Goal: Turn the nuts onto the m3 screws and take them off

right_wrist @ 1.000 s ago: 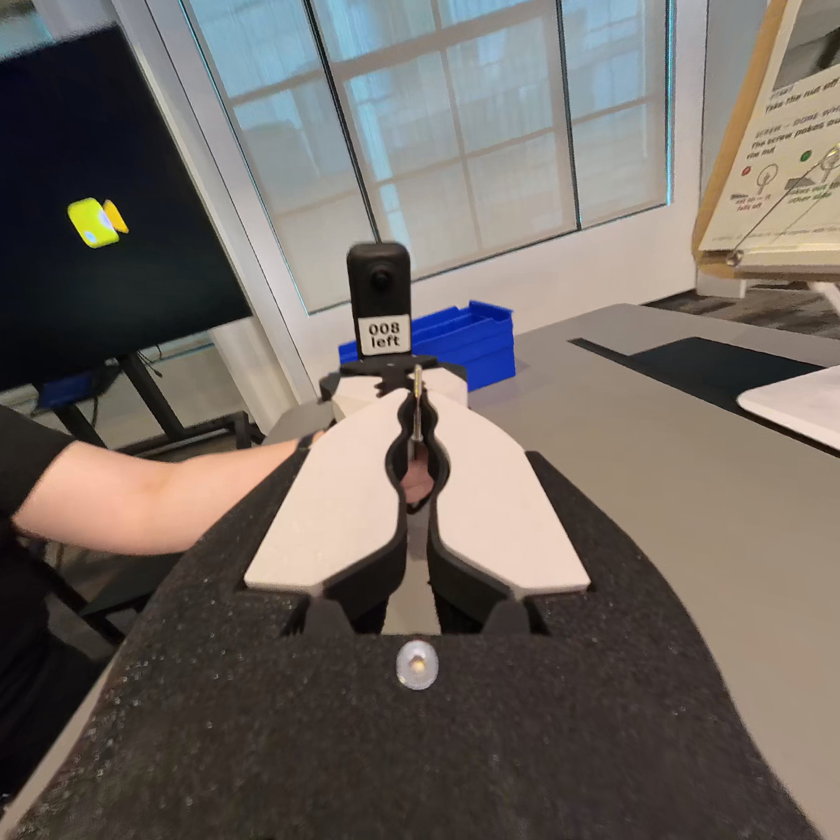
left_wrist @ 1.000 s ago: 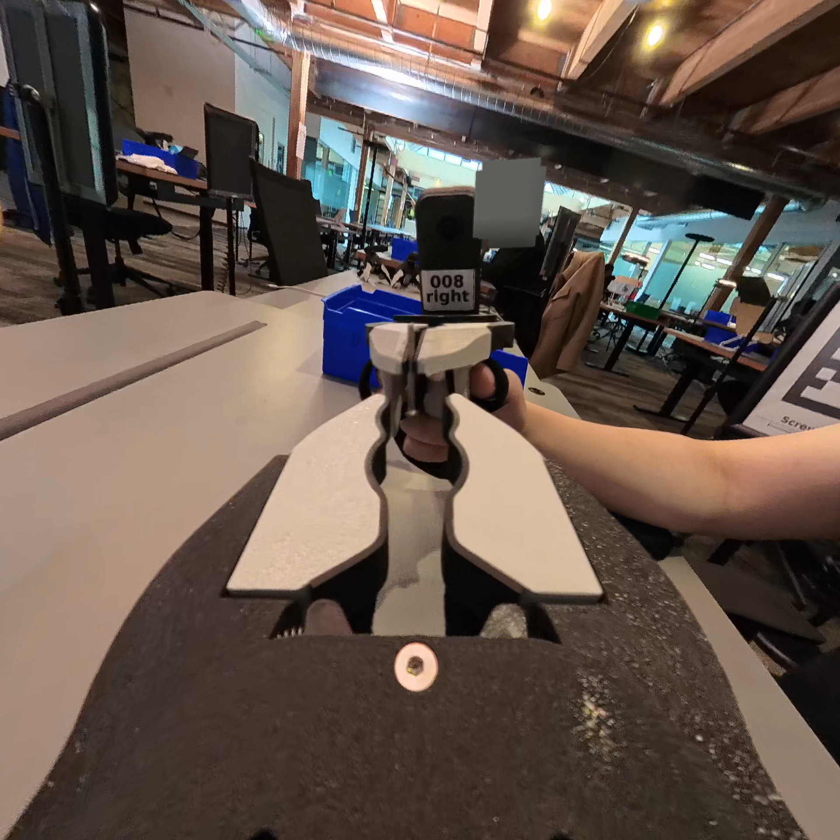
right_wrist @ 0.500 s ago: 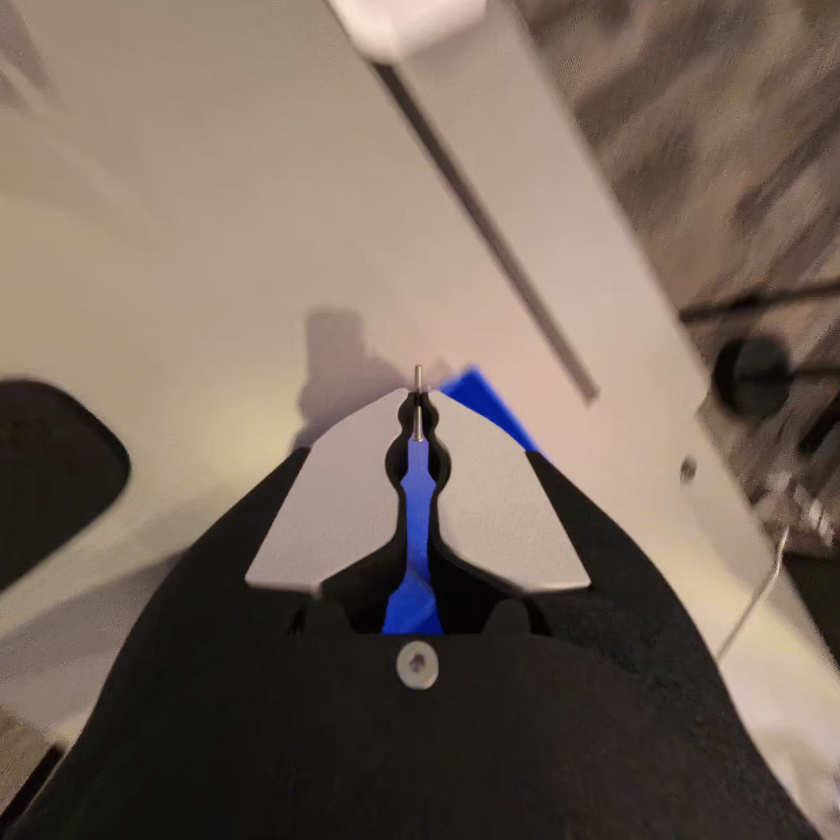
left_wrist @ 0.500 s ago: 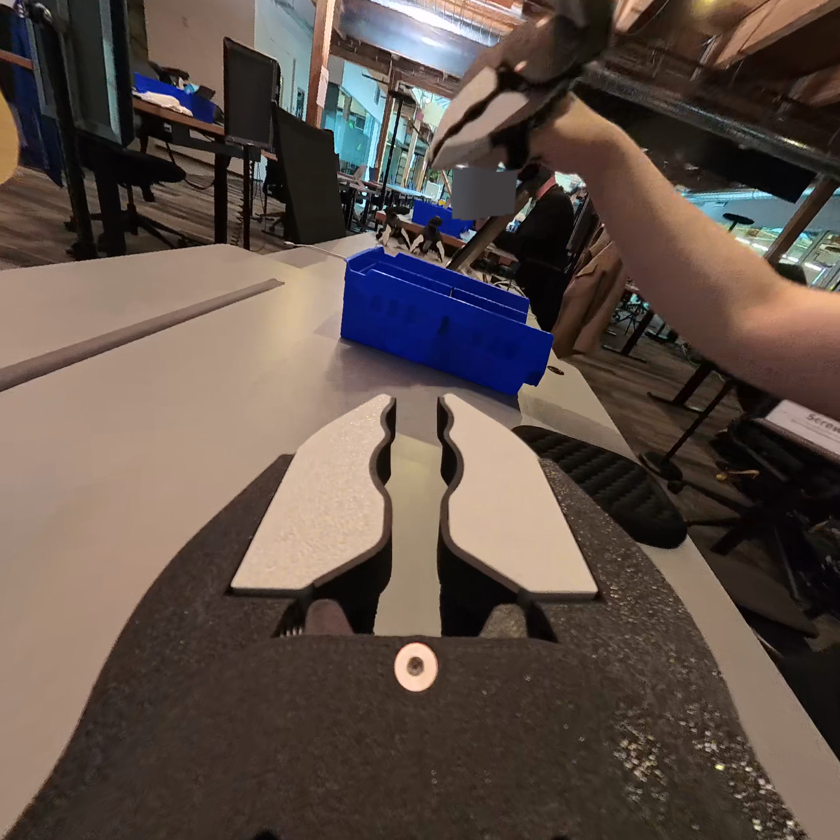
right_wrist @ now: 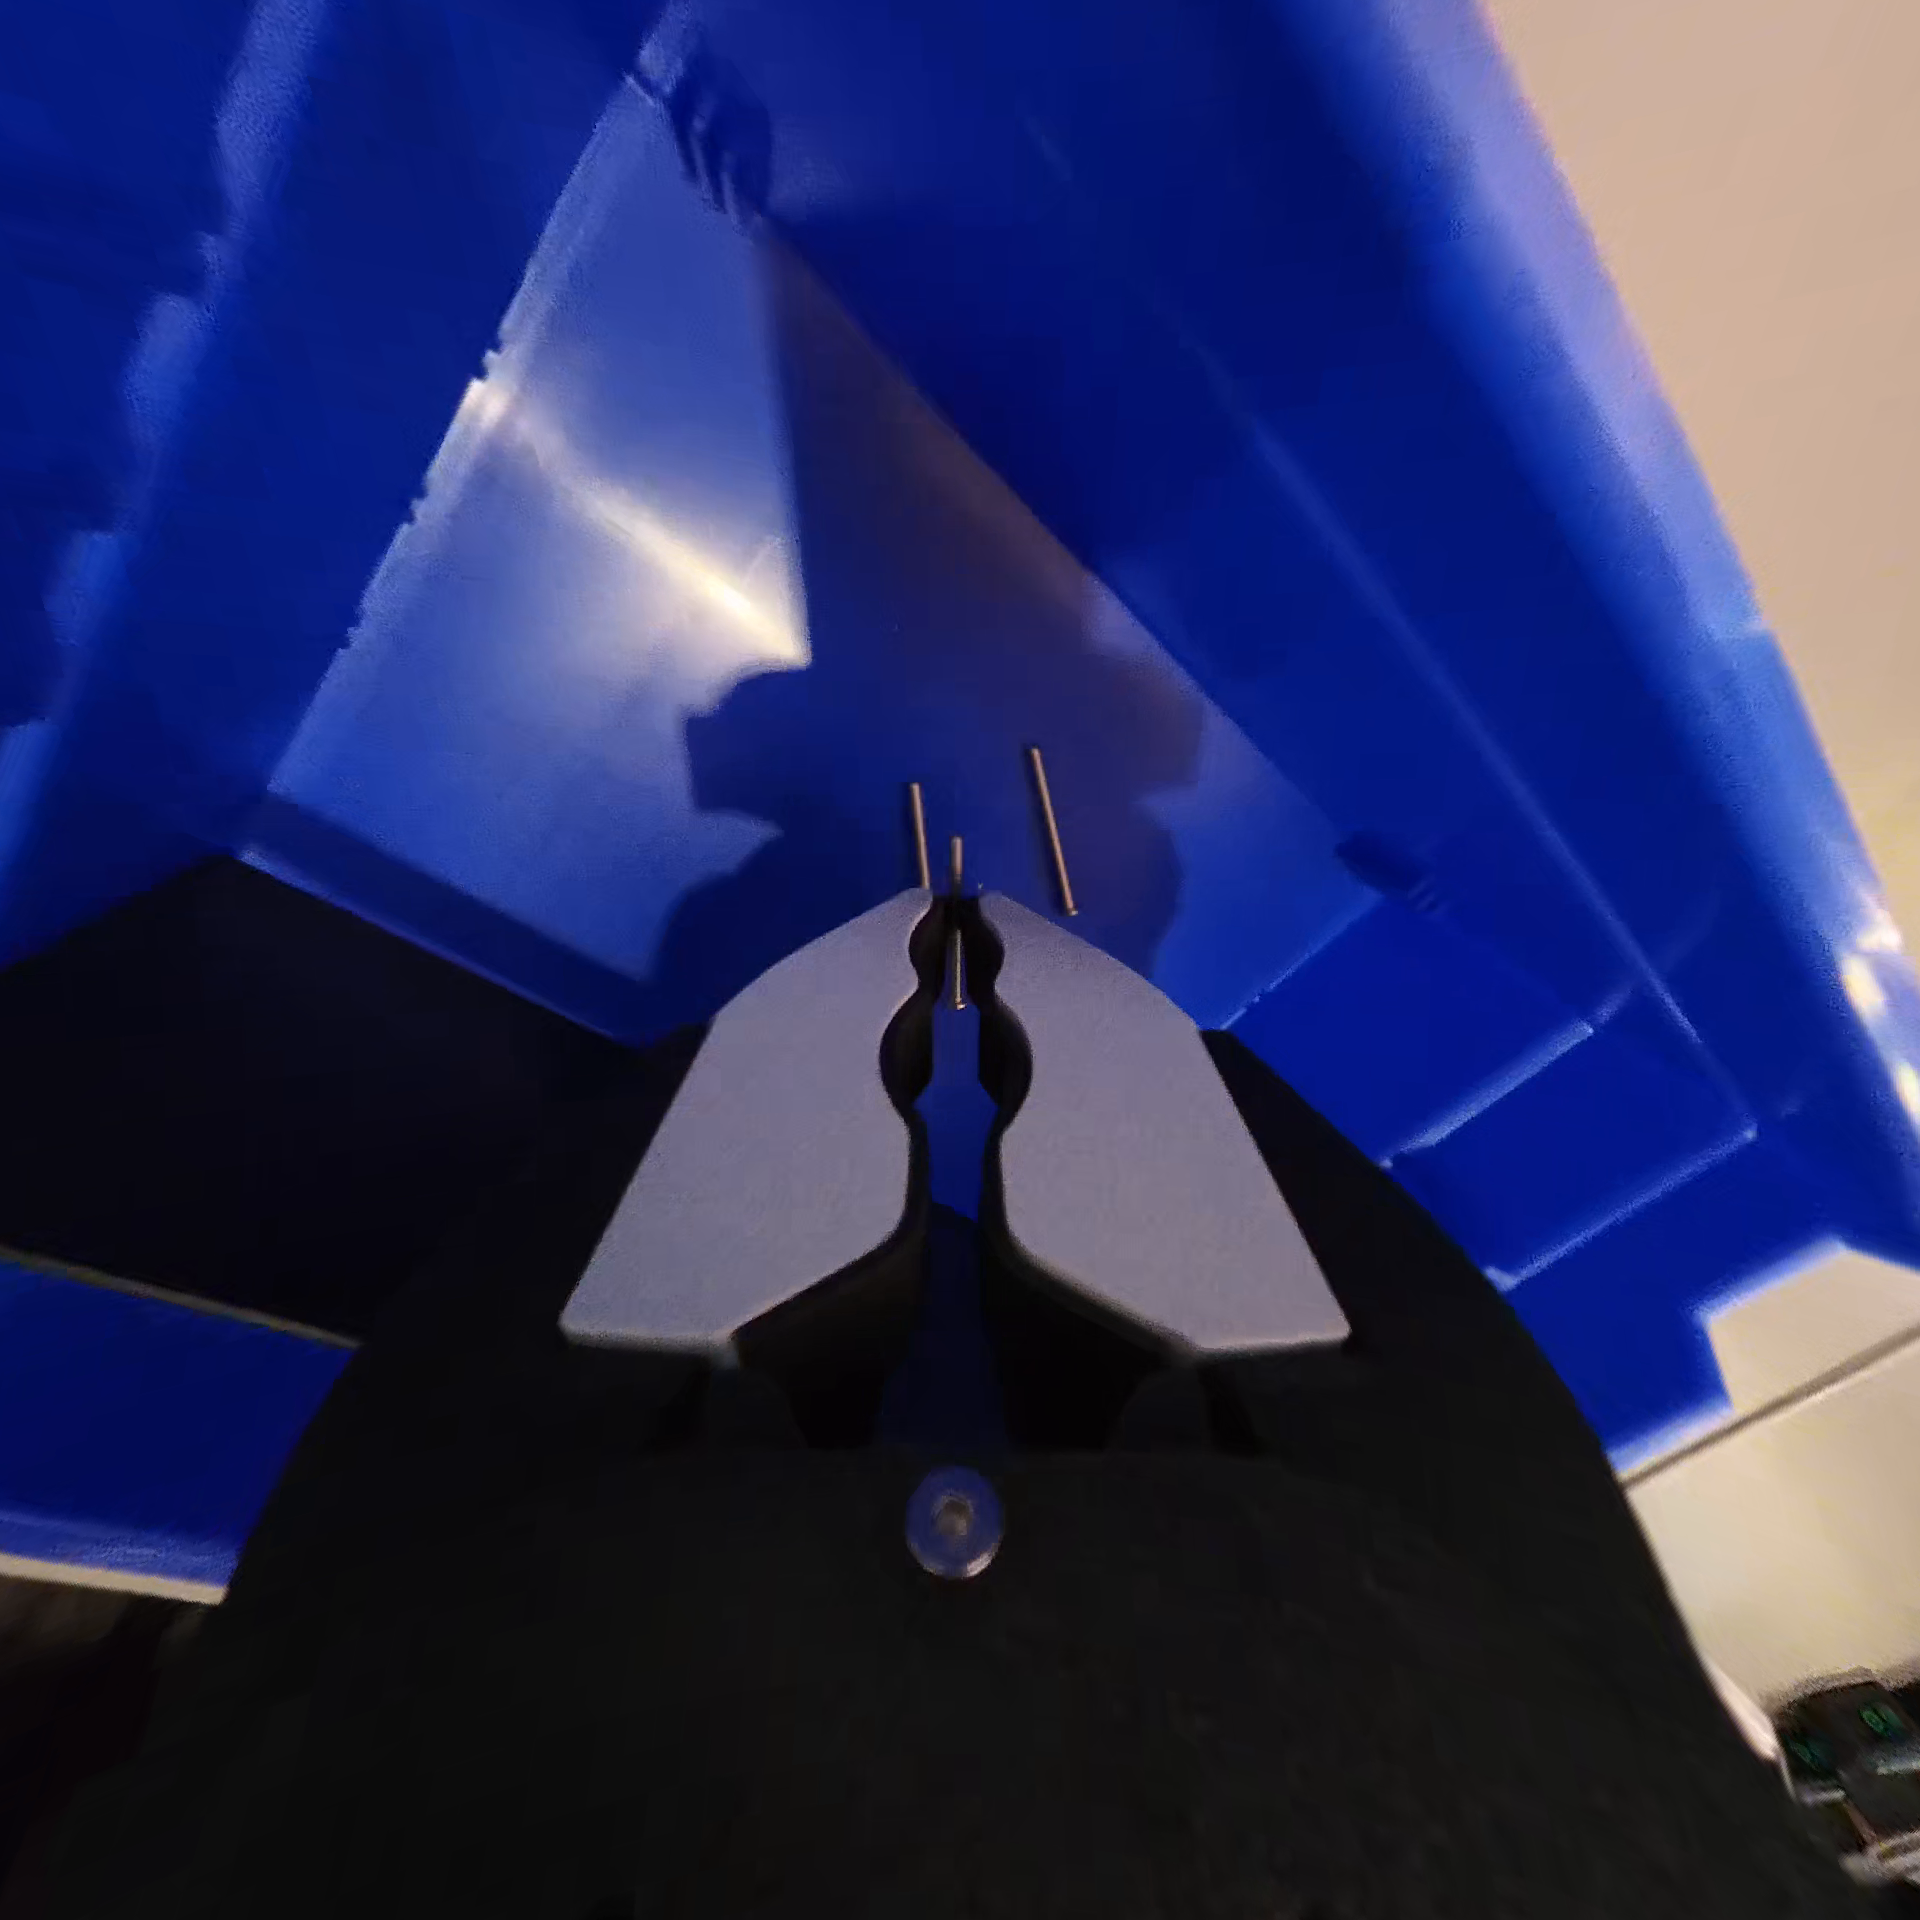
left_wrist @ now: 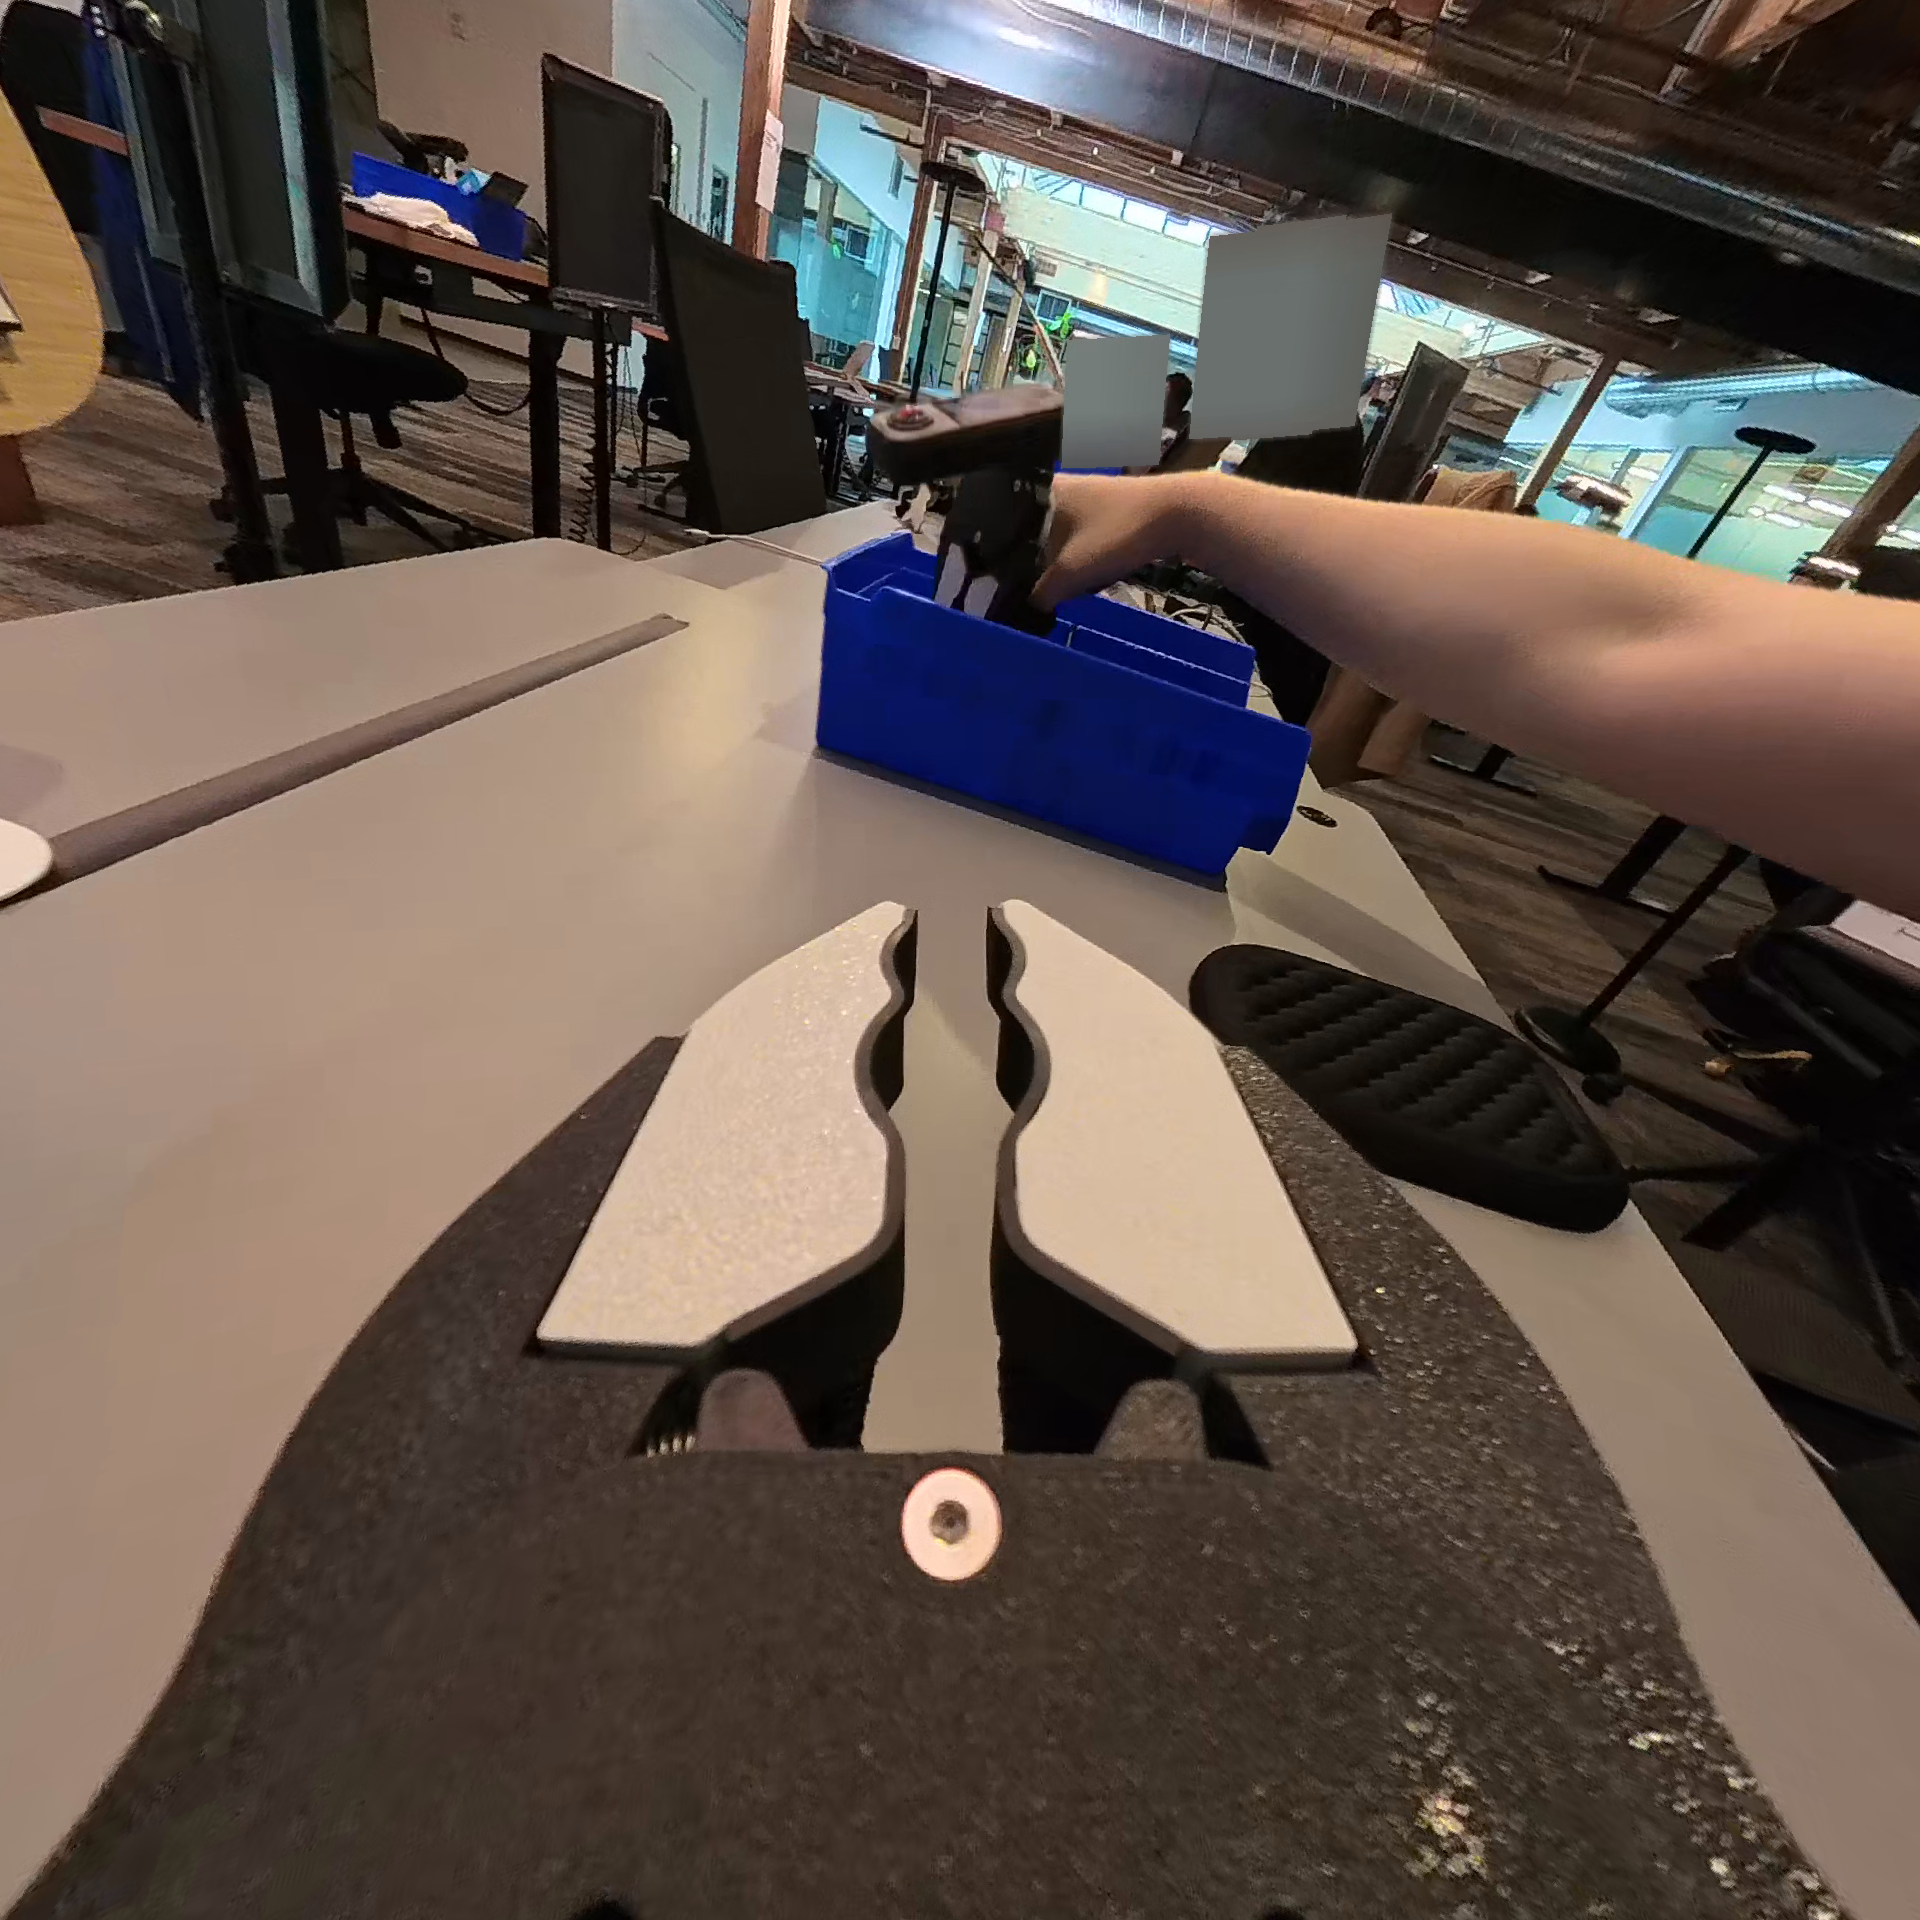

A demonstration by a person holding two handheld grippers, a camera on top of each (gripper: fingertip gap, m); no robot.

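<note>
My right gripper (right_wrist: pixel 954 909) is shut on a thin metal screw (right_wrist: pixel 955 966) that sticks out past its tips. It points down into the blue bin (right_wrist: pixel 582 644), just above the floor. Two more screws lie there, one (right_wrist: pixel 918 836) beside the tips and one (right_wrist: pixel 1049 831) to the right. In the left wrist view the right gripper (left_wrist: pixel 982 582) dips into the far end of the bin (left_wrist: pixel 1039 727), held by a person's hand. My left gripper (left_wrist: pixel 951 920) is open and empty, low over the grey table (left_wrist: pixel 416 935), short of the bin. No nut shows.
A black ribbed pad (left_wrist: pixel 1403 1086) lies on the table right of my left gripper, near the edge. A dark groove (left_wrist: pixel 343 748) runs across the table on the left. Desks, chairs and monitors stand beyond the table. The left gripper's tips are roughly 45 cm from the right gripper's.
The right gripper left its spot facing my left gripper, swung up, then came down into the blue bin, still holding the screw. My left gripper stays over the table, now empty.
</note>
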